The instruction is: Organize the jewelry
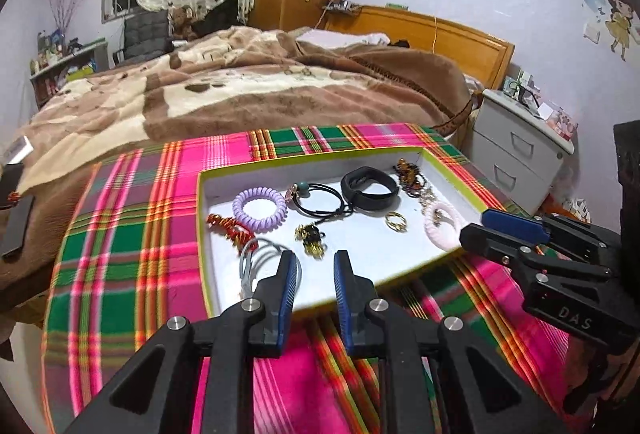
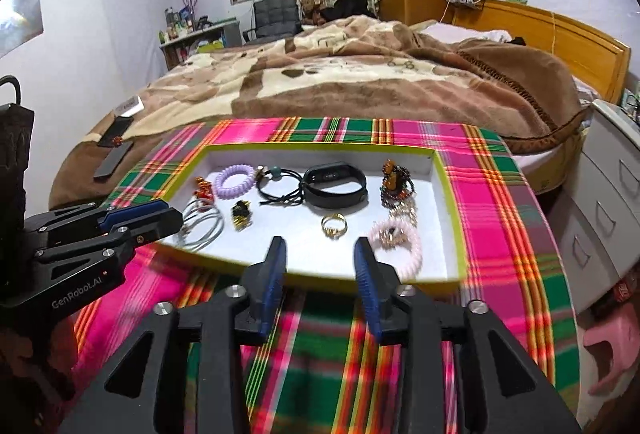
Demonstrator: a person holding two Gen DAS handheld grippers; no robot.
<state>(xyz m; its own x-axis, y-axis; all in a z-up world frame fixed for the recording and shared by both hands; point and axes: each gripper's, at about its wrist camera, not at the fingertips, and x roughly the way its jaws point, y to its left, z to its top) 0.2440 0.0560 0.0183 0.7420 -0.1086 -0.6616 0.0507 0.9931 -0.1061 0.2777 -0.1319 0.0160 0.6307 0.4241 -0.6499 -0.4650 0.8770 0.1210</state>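
Tray (image 2: 440, 170) long axis runs left-right; black band (image 2: 336, 186) lies likewise.

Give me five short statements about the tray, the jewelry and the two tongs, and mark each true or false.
1. The left tongs hold the purple coil hair tie. False: nothing is between their fingers, and the tie lies in the tray.
2. The black wristband lies inside the tray. True.
3. The tray sits on a plaid cloth. True.
4. The gold ring lies on the cloth outside the tray. False: it lies on the tray's white floor.
5. The right tongs are open and hold nothing. True.
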